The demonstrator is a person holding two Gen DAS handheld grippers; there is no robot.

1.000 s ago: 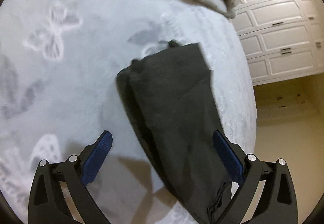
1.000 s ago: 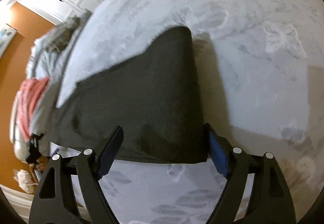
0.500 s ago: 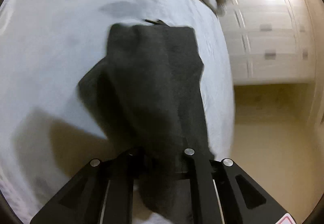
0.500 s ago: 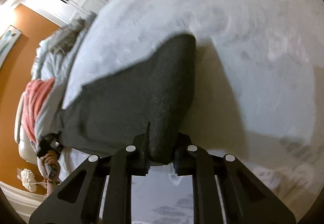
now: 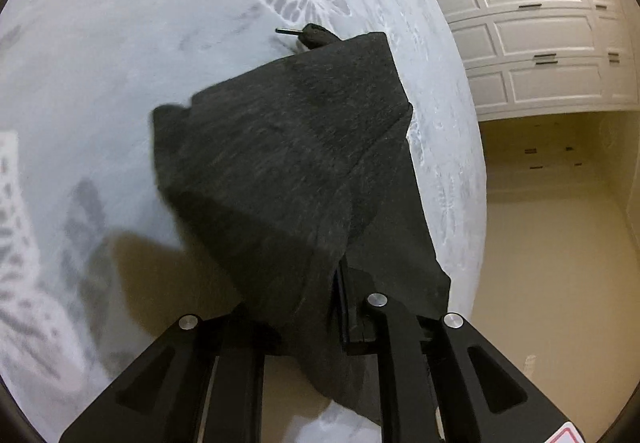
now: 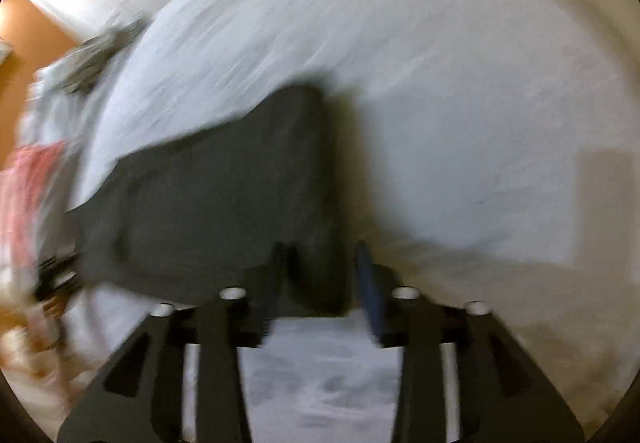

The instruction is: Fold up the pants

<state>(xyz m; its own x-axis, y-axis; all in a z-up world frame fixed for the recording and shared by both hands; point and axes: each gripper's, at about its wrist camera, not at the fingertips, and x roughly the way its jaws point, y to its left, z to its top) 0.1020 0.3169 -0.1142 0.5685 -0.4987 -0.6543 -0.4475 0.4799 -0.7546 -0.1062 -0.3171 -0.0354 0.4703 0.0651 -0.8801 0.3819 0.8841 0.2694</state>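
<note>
**Pants fold: near end lifted since a second ago**

Dark grey knit pants (image 5: pixel 288 163): on pale butterfly-print bedspread (image 5: pixel 120 63), near end raised. Left gripper (image 5: pixel 316 307): open earlier, now clenched on hem. Right gripper (image 6: pixel 320 275): blurred, apparently parting after pinching the cloth. Fold-over toward waistband likely next.

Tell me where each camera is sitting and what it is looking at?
Left wrist: rides the left gripper, looking along it over the dark pants pinched there, the butterfly blanket and white cabinets.
Right wrist: rides the right gripper, a blurry look across pants and blanket; its fingers show.
Both see pants and blanket.
</note>
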